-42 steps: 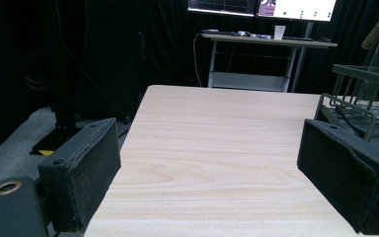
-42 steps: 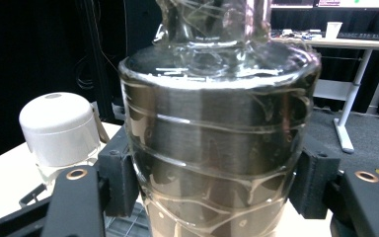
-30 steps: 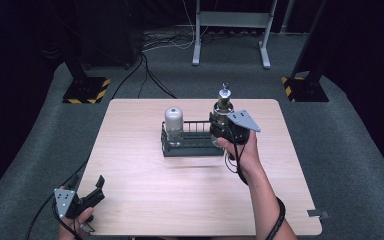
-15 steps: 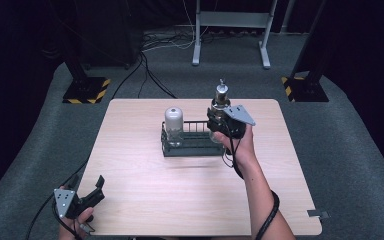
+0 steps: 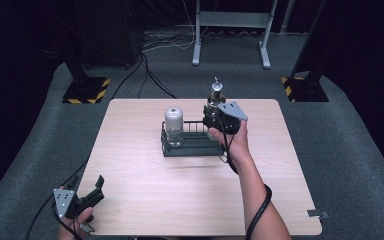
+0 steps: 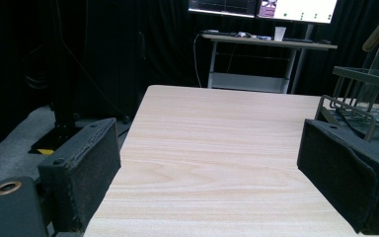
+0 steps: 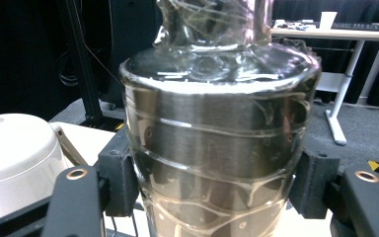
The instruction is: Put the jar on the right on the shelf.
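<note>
Two jars in play: right gripper point(image 5: 215, 122) clamped on glass bottle point(image 5: 216, 95), shifted left over wire rack point(image 5: 190, 149) since a second ago, looks ready to lower. Left gripper point(image 5: 87, 192) wide open, holding nothing.

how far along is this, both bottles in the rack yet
Partly. The white-capped jar already stands in the rack's left end. The right gripper is clamped on the glass bottle, at the rack's right end; whether it's seated isn't clear. Releasing it remains. The left gripper waits open.
</note>
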The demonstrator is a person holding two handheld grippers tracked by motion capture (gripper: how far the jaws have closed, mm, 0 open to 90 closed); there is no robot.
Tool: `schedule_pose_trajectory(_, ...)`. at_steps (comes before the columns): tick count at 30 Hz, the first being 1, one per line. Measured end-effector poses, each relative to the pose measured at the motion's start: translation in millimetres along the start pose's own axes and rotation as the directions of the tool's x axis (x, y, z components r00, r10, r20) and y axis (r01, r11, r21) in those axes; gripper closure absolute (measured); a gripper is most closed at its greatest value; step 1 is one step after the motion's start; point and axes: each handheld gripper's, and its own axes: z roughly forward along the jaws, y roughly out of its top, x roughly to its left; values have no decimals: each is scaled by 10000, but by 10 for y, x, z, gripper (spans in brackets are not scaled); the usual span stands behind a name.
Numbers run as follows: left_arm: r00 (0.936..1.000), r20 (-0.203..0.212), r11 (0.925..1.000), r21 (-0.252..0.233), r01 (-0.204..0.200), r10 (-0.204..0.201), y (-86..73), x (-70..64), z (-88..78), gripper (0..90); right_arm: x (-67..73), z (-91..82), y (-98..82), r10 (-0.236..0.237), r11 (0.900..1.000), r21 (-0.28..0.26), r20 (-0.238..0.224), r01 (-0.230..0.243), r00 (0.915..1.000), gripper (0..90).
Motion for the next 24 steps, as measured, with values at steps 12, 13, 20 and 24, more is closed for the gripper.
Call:
schedule_pose_trajectory(12,10000,10,10000,-9,28,-28,0,3,0,91,23,161,-7,125,9999,1,122,-125,9998,330)
schedule_pose_trajectory(13,10000,10,10000,-9,33,-33,1,3,1,91,22,173,-13,162,9999,5,138,-162,9998,331)
schedule_pose_trajectory(20,10000,24,10000,21,82,-82,3,10,10,91,16,266,-77,209,9997,138,290,-213,9994,330)
schedule_pose_trajectory(24,10000,29,10000,26,96,-96,3,12,13,91,2,305,-125,218,9996,178,346,-224,9992,331)
